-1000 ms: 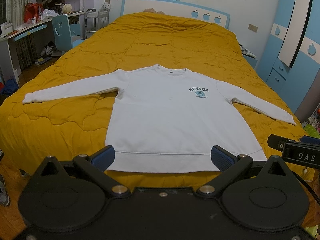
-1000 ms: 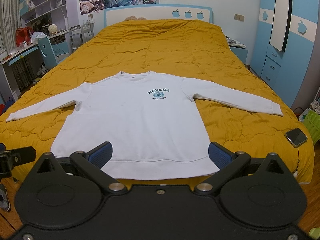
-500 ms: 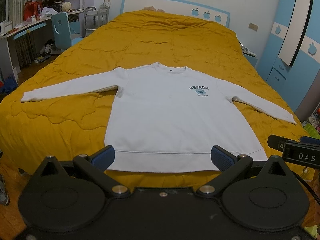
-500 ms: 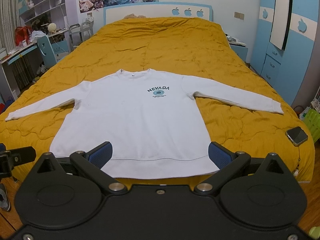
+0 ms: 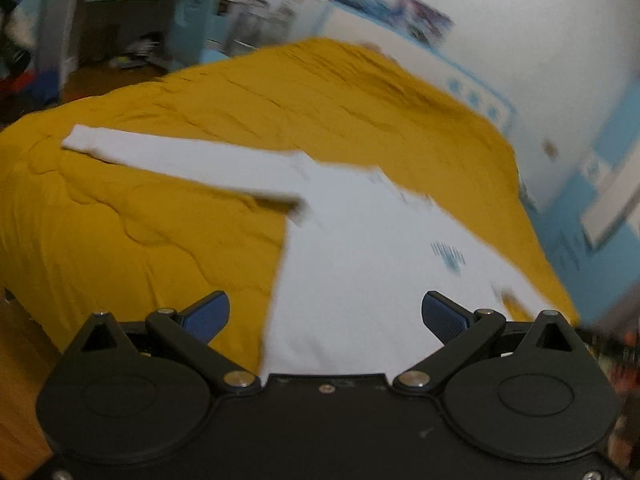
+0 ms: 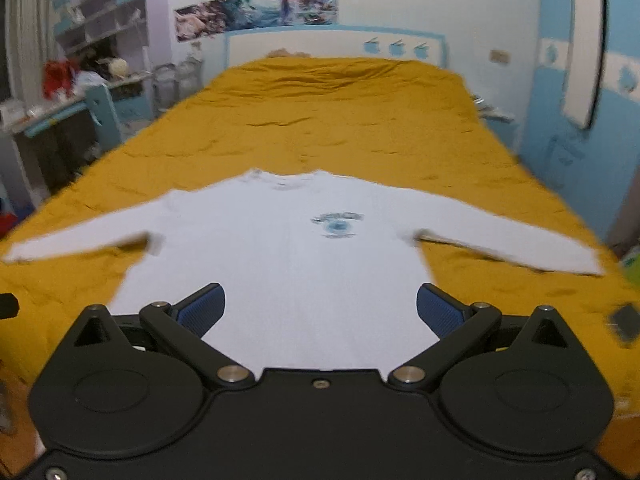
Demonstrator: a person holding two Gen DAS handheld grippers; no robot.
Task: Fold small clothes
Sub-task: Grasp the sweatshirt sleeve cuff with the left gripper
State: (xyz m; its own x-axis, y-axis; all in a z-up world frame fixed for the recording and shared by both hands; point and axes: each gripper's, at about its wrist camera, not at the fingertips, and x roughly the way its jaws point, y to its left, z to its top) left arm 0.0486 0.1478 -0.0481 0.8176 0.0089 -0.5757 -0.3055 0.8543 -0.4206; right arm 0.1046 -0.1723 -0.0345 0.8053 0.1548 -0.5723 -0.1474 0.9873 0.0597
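Sweatshirt (image 6: 288,248) white, flat, sleeves spread; both claws (image 5: 325,316) (image 6: 318,308) wide, holding nothing.

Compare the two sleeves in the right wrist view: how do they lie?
The left sleeve runs out toward the left bed edge; the right sleeve runs toward the right edge, its cuff near a phone. Both lie flat and unfolded on the bedspread.

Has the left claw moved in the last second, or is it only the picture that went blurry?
Yes. The left claw has swung left and tilted: the white sweatshirt now sits right of centre and the headboard slants, where both were centred and level before.
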